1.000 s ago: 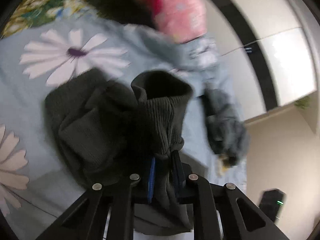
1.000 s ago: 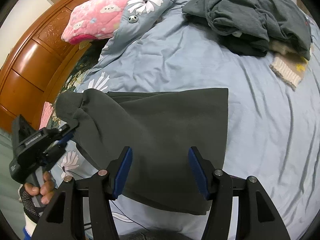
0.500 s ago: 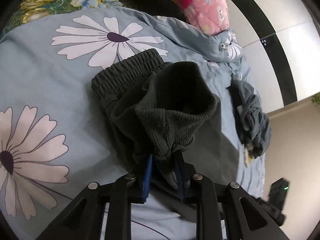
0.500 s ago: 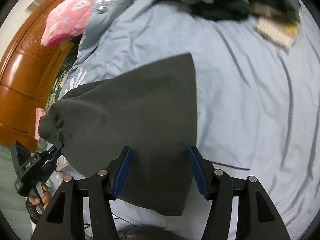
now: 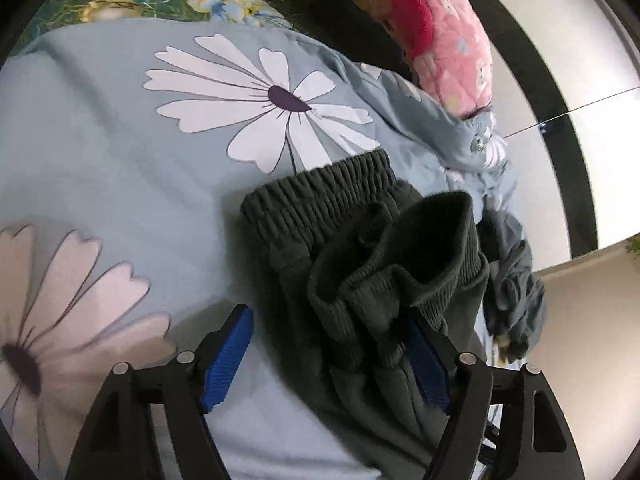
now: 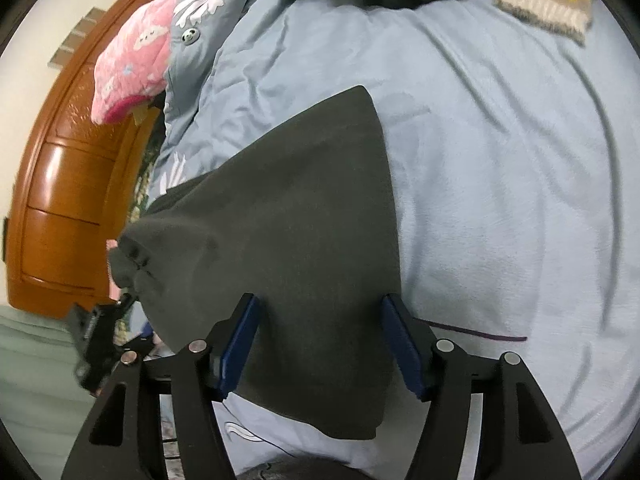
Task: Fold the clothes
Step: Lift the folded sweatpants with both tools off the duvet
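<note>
Left tongs [image 5: 332, 354] have just been opening; the dark green sweatpants' [image 5: 360, 264] ribbed cuff [image 5: 404, 280] lies loosely between the spread blue pads. Right tongs [image 6: 320, 344] have likewise widened, straddling the folded trouser leg without pinching it. Sweatpants rest on the flower-print bedsheet [image 5: 120, 184].

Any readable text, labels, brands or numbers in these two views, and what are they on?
None can be read.
The other gripper's body, seen in the right wrist view, may carry a label, but it is too blurred to read.
The dark green trousers, pink quilt and flowered sheet bear only patterns, no lettering.
</note>
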Demonstrator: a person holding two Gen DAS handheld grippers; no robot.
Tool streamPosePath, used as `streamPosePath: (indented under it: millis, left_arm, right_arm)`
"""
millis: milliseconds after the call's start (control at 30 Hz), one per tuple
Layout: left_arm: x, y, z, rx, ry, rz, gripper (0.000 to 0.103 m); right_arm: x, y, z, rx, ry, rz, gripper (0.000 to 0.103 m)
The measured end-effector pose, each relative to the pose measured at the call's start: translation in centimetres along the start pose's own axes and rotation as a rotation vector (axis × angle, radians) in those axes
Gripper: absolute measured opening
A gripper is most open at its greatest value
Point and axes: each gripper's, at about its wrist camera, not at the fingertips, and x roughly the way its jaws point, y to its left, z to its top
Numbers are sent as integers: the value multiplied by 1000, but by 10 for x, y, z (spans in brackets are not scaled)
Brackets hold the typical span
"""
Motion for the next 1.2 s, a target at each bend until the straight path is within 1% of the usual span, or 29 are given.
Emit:
streamPosePath:
  millis: [67, 133, 200, 233, 300, 333, 400, 500, 567, 633, 667, 700, 733, 767, 800, 833, 867, 900, 933, 1000, 1033, 1200]
  left_arm:
    - [9, 7, 3, 1, -6, -23, 83]
    - [12, 14, 7, -32, -7, -70, 83]
    - [10, 17, 8, -52, -15, -101, 83]
    - [9, 19, 7, -69, -17, -133, 84]
    - [9, 17, 6, -58, -11, -149, 84]
    - [10, 16, 5, -52, -8, -156, 85]
    - [13, 16, 5, -38, -1, -145, 85]
    - [15, 18, 9, -55, -11, -159, 85]
    - [16, 15, 9, -54, -15, -154, 85]
    - [17, 13, 10, -53, -19, -150, 85]
    - [17, 12, 10, -62, -25, -153, 82]
    - [17, 11, 9, -70, -30, -155, 77]
    - [17, 10, 9, -77, -36, -143, 75]
    - [15, 8, 8, -78, -44, -132, 70]
    - [14, 6, 7, -79, -52, -119, 63]
    - [12, 4, 5, -79, -56, -102, 60]
    - [9, 3, 4, -80, -58, -96, 53]
    - [7, 0, 3, -80, -62, -91, 48]
    - [3, -3, 2, -78, -66, -84, 47]
    - [-7, -17, 0, -50, -74, -71, 43]
    - [-12, -23, -1, -33, -77, -68, 43]
    - [-37, -69, -14, 68, -61, -106, 41]
  right_arm:
    - [2, -7, 3, 36, -1, 36, 65]
    - [4, -15, 5, 74, -6, 70, 65]
    - [2, -22, 5, 100, -17, 94, 65]
    - [1, -25, 5, 110, -21, 105, 65]
    - [-2, -29, 5, 113, -24, 115, 65]
    - [0, -31, 6, 117, -20, 112, 66]
    - [3, -35, 8, 128, -13, 108, 66]
    - [12, -37, 11, 149, -8, 132, 66]
    - [18, -35, 13, 155, -12, 139, 66]
    - [21, -36, 14, 169, -20, 142, 66]
    - [22, -36, 15, 174, -25, 142, 66]
    - [21, -34, 15, 174, -32, 140, 62]
    - [20, -33, 14, 172, -36, 134, 54]
    - [19, -31, 14, 167, -35, 119, 50]
    - [18, -28, 15, 160, -32, 104, 40]
    - [16, -26, 15, 152, -31, 98, 32]
    - [14, -23, 16, 144, -35, 97, 29]
    - [10, -19, 16, 135, -41, 98, 22]
    - [5, -14, 16, 127, -51, 104, 18]
    - [-8, -5, 18, 109, -75, 121, 15]
    - [-18, 1, 19, 91, -88, 131, 15]
    - [-71, 17, 18, 14, -148, 174, 14]
